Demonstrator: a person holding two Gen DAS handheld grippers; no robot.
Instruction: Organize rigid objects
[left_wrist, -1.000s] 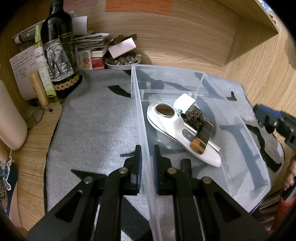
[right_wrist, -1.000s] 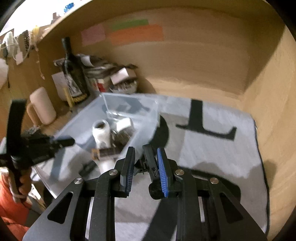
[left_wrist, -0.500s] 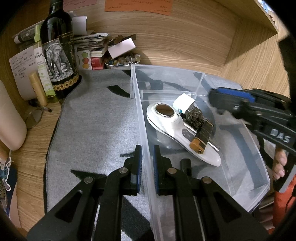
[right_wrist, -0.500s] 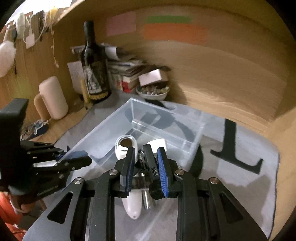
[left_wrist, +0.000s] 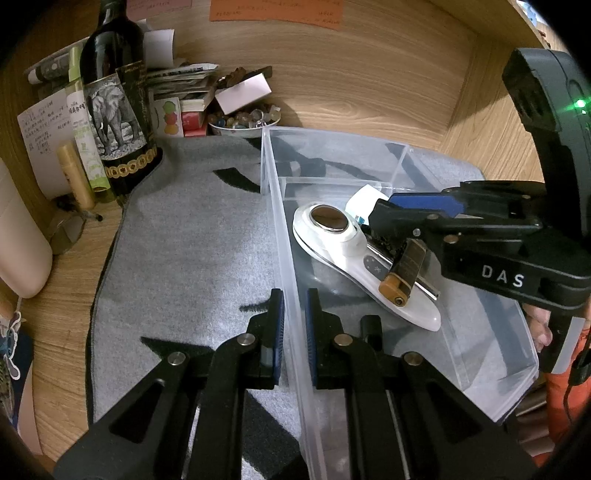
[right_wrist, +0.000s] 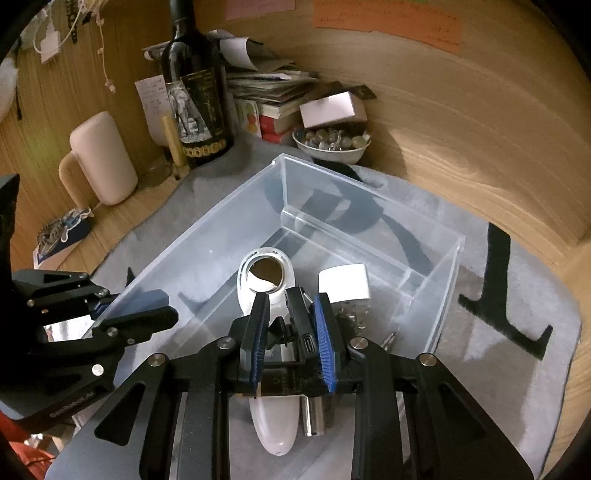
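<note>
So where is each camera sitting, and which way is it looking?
Left wrist: sits on the left gripper, looking forward along the clear bin wall its fingers straddle, toward the wine bottle; the right gripper shows.
Right wrist: sits on the right gripper, above the bin, looking down at the white device; it grips a small black gadget.
Both share the bin, bottle, white device and bowl of beads.
</note>
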